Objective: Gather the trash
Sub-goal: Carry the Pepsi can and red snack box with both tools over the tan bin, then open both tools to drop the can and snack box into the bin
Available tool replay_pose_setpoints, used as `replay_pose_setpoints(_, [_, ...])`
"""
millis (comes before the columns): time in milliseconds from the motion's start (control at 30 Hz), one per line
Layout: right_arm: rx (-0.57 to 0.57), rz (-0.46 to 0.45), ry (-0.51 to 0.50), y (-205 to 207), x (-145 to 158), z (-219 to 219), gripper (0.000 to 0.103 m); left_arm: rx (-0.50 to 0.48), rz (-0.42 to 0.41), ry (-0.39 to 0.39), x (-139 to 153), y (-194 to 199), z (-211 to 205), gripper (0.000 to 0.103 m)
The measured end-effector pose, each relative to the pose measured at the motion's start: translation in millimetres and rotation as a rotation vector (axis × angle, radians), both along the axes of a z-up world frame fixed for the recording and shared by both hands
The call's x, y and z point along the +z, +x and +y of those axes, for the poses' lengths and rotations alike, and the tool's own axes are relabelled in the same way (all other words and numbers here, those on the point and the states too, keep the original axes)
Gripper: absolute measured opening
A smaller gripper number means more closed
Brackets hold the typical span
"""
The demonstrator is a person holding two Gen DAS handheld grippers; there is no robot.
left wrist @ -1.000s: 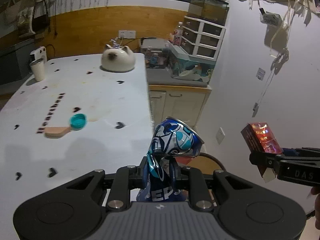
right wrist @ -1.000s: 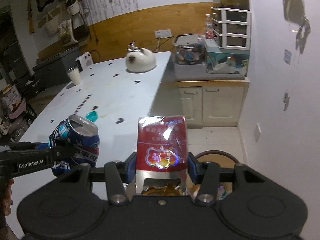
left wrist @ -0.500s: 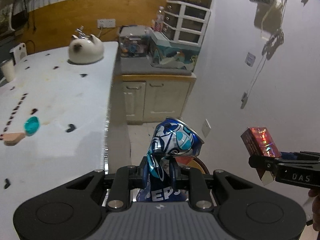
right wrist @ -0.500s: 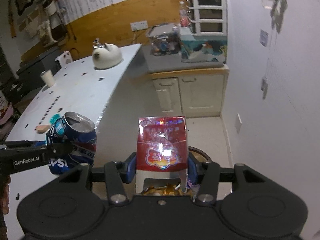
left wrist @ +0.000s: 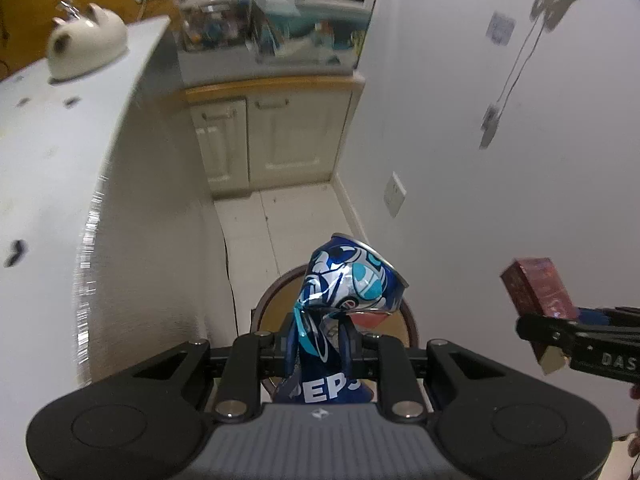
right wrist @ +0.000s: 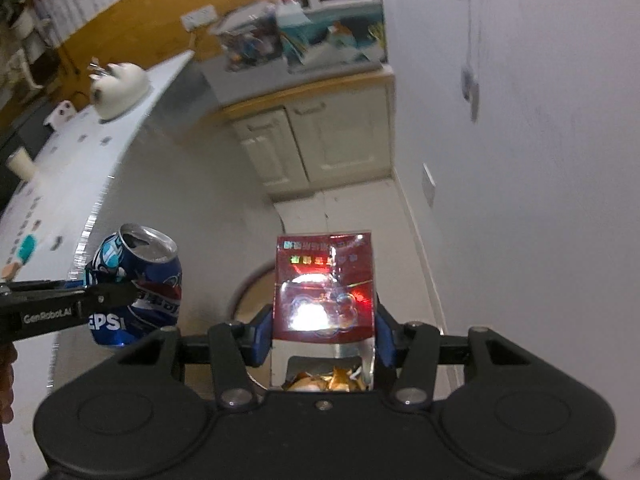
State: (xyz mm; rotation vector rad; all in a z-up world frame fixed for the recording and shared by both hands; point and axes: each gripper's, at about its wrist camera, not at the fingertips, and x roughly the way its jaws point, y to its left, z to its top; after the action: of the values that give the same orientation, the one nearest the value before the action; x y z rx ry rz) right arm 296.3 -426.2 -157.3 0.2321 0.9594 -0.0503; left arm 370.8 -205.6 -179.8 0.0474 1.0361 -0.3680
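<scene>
My left gripper point(left wrist: 320, 338) is shut on a crushed blue Pepsi can point(left wrist: 344, 280), pinched at its dented waist. The same can point(right wrist: 136, 280) shows at the left of the right wrist view, held by the left gripper's fingers point(right wrist: 108, 298). My right gripper point(right wrist: 324, 332) is shut on a shiny red cigarette pack point(right wrist: 324, 284) with torn foil at its bottom. In the left wrist view that pack point(left wrist: 536, 292) sits at the far right. Both items hang over the floor, above a round brown bin point(left wrist: 272, 300), whose rim point(right wrist: 248, 288) lies mostly hidden behind them.
A white table point(left wrist: 48, 168) with dark heart marks runs along the left; its edge point(right wrist: 96, 216) is close to the can. A cat-shaped white pot point(left wrist: 84, 46) stands on it. Cream cabinets point(left wrist: 272, 140) are ahead, a white wall point(left wrist: 500, 160) on the right, tiled floor point(left wrist: 288, 224) between.
Both grippers have swung right off the table and tipped downward, carrying can and pack. The floor and round bin have come into view beneath them. Both grips are unchanged.
</scene>
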Motion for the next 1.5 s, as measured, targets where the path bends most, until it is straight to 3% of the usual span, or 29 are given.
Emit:
replay_pose_setpoints(333, [-0.034,0.125,0.064,40,-86,-10,0.052,-0.085,0.15,0.094,-111,61,-29,0.022])
replay_pose_setpoints(733, [-0.057,0.246,0.143,51,-157,-9,0.052,-0.257,0.158,0.16,-209,104,-88,0.022])
replay_pose_setpoints(1133, [-0.092,0.272,0.182,55,-183,-11,0.052,-0.285,0.147,0.222,-247,120,-92,0.024])
replay_pose_setpoints(1267, [-0.091,0.273,0.181,62,-185,-10,0.052,-0.26,0.159,0.207,-252,124,-86,0.047])
replay_pose_setpoints(1500, [-0.084,0.278,0.168,68,-187,-9,0.052,-0.179,0.203,0.148,-236,111,-66,0.052])
